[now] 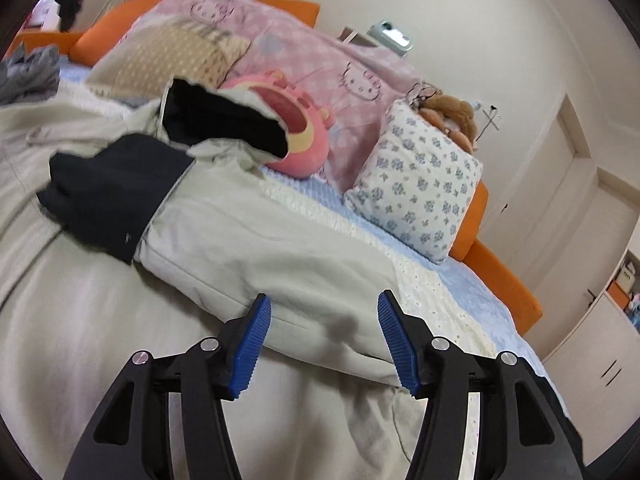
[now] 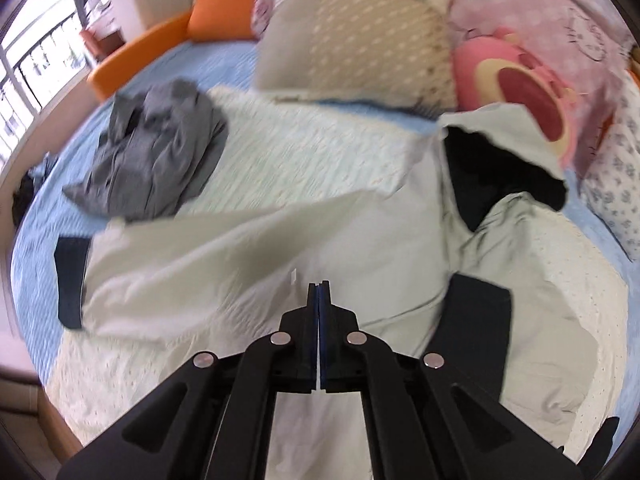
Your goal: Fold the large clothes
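Pale jacket (image 2: pixel 280 240) on bed (image 2: pixel 48 208) looks soft, bulky, floppy; grab dark cuff (image 2: pixel 70 280) or hem; left gripper (image 1: pixel 324 344) released over the sleeve, right gripper (image 2: pixel 319 292) clenched, empty.

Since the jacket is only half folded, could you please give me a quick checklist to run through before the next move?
1. Left tongs open, nothing pinched: ok.
2. Right tongs shut, no cloth visibly between them: ok.
3. One sleeve folded across the beige jacket: ok.
4. Other sleeve still spread out sideways: not ok.
5. Hood laid flat: not ok, it stands open.
6. Grey garment clear of the jacket: ok.
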